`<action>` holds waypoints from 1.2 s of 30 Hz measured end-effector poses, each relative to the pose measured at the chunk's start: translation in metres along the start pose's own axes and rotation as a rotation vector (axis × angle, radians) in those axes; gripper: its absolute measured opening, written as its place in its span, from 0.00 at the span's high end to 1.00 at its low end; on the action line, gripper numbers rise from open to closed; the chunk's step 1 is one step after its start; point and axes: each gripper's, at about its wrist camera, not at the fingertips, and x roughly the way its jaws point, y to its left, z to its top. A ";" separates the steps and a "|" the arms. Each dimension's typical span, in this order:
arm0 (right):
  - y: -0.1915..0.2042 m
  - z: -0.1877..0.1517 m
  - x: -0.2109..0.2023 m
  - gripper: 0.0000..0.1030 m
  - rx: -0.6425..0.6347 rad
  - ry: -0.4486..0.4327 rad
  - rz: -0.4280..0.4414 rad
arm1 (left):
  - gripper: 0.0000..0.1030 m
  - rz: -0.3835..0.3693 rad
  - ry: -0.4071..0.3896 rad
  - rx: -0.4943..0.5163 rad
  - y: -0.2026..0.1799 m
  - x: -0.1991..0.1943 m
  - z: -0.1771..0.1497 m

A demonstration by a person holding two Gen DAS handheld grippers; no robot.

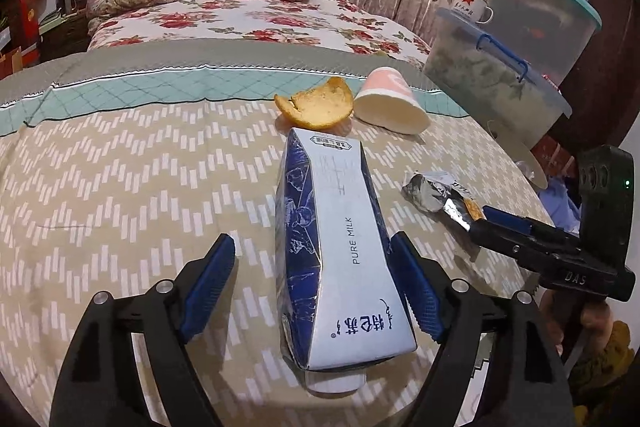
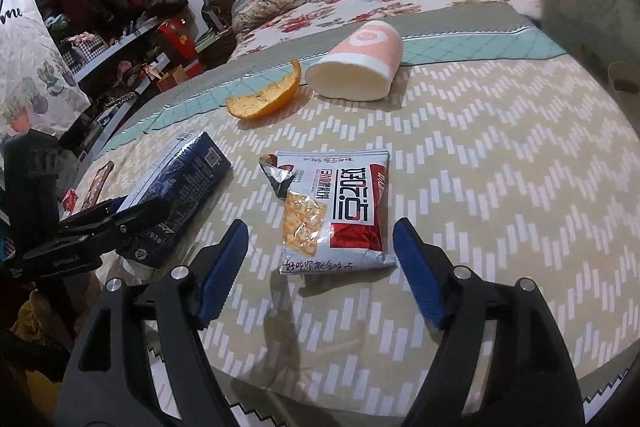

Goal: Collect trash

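Trash lies scattered on the patterned bedspread (image 2: pixel 480 155). Left to right: milk carton (image 1: pixel 336 267), stiff card, probably light if empty; best taken across its narrow sides. It lies between the spread fingers of the left gripper (image 1: pixel 316 279), the right pad at or just beside its side, not clamped. Orange peel (image 1: pixel 320 105), far, limp and brittle. Paper cup (image 1: pixel 390 105), tipped over, crushable; take it at the rim. Snack wrapper (image 2: pixel 340 211), slick foil, flat; pinch an edge. Right gripper (image 2: pixel 320 263) stands apart, wrapper just ahead, untouched. Surface soft and yielding. Room cluttered: storage boxes (image 1: pixel 520 39) far right.
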 end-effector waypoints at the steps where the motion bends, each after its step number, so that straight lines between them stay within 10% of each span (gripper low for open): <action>1: 0.001 0.000 0.000 0.26 0.000 0.000 0.001 | 0.26 0.002 -0.002 0.000 0.000 0.000 0.000; 36: 0.000 -0.002 0.000 0.23 0.003 -0.005 0.010 | 0.09 -0.074 0.069 0.010 -0.001 0.011 0.001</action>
